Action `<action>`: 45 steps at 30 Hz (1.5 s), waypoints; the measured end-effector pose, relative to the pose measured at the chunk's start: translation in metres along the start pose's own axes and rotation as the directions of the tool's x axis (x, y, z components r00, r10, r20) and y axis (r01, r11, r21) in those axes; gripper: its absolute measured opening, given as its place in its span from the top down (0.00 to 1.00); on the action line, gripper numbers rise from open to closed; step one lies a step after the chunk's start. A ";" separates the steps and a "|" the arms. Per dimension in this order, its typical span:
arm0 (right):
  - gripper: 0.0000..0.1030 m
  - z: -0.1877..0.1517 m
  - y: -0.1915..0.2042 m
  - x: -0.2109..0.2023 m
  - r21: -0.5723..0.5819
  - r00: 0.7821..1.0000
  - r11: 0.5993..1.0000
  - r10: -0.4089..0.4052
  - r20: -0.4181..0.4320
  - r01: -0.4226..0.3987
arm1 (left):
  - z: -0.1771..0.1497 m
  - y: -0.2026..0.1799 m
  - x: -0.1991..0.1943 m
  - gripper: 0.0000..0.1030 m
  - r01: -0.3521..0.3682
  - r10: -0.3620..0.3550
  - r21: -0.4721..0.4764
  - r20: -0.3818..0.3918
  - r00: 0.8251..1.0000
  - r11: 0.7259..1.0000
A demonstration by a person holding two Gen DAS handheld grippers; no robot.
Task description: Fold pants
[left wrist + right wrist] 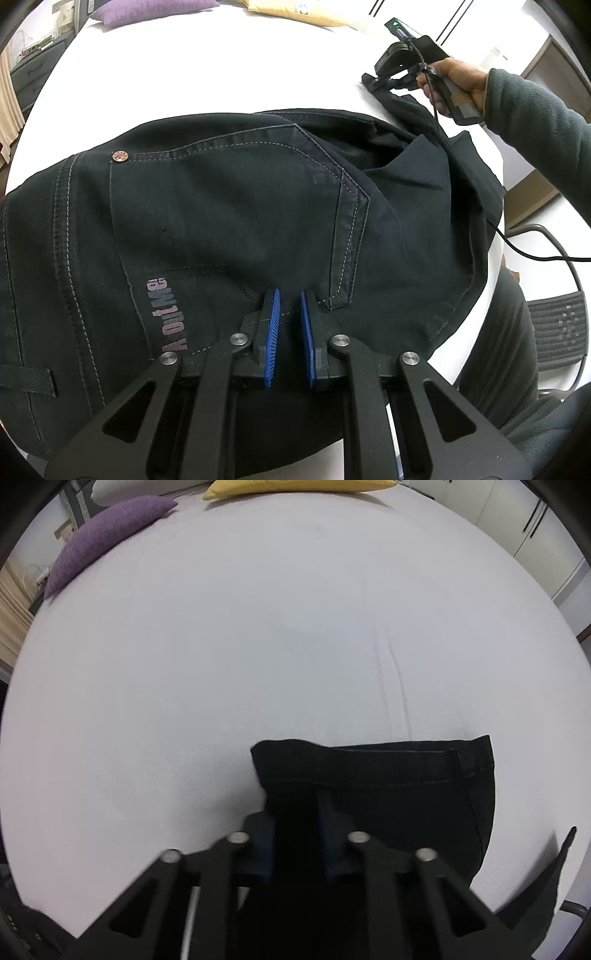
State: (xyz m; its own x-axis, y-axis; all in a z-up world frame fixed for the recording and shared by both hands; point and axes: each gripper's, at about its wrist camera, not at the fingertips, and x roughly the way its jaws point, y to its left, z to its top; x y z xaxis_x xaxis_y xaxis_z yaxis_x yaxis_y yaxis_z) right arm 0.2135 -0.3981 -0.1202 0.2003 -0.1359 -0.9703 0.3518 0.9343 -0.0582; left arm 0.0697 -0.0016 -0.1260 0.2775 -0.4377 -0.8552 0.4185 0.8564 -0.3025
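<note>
Dark navy pants (229, 206) lie on a white bed, seat side up, with a back pocket and pink lettering showing. My left gripper (290, 295) hovers low over the waist end near the pocket corner, its blue pads a narrow gap apart with nothing between them. My right gripper (295, 797) is shut on the pants' leg hem (369, 768) and holds it over the sheet. In the left wrist view the right gripper (388, 83) shows at the far right, holding the leg end.
A purple pillow (107, 535) and a yellow pillow (288, 485) lie at the bed's far end. The white sheet (258, 646) stretches ahead. A black cable (517, 247) hangs off the bed's right edge beside a mesh chair (557, 328).
</note>
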 end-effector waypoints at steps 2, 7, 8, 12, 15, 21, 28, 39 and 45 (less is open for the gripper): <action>0.90 -0.006 -0.008 -0.009 0.023 0.999 0.999 0.038 0.026 -0.038 | 0.000 -0.001 0.001 0.89 -0.001 0.001 0.000 0.000 1.000 1.000; 0.92 -0.015 -0.043 -0.078 0.071 0.964 0.977 0.184 0.194 -0.201 | 0.001 -0.001 0.003 0.89 -0.001 0.001 -0.013 -0.001 1.000 1.000; 0.92 -0.015 -0.055 -0.091 0.077 0.951 0.971 0.202 0.232 -0.225 | 0.002 -0.001 0.003 0.89 -0.002 0.002 -0.020 -0.001 1.000 1.000; 0.92 -0.023 -0.084 -0.168 0.060 0.887 0.955 0.246 0.390 -0.291 | 0.006 0.001 0.004 0.89 -0.009 0.009 -0.059 0.002 1.000 0.998; 0.92 -0.046 -0.104 -0.233 0.037 0.813 0.935 0.288 0.505 -0.354 | 0.009 0.005 0.006 0.89 0.007 -0.006 -0.107 0.006 1.000 0.994; 0.92 -0.089 -0.164 -0.298 0.028 0.637 0.854 0.365 0.679 -0.519 | 0.012 0.027 0.012 0.89 0.097 -0.092 -0.260 0.030 0.995 0.961; 0.92 -0.102 -0.208 -0.229 0.208 0.732 0.818 0.327 0.598 -0.536 | 0.008 0.034 0.015 0.89 0.103 -0.097 -0.284 0.036 0.995 0.953; 0.92 -0.116 -0.220 -0.250 0.062 0.581 0.760 0.438 0.686 -0.647 | 0.015 -0.004 0.030 0.89 0.052 -0.049 -0.261 0.018 0.999 0.964; 0.92 -0.162 -0.274 -0.195 0.149 0.553 0.679 0.427 0.716 -0.718 | 0.020 -0.006 0.027 0.89 0.036 -0.033 -0.250 0.018 0.999 0.968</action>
State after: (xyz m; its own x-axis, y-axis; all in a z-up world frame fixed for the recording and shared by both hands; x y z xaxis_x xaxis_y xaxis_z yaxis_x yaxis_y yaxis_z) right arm -0.0696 -0.5744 0.0466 0.9153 0.0884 -0.3929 0.2313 0.6834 0.6925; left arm 0.0920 -0.0240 -0.1385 0.2788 -0.4704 -0.8372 0.1988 0.8812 -0.4289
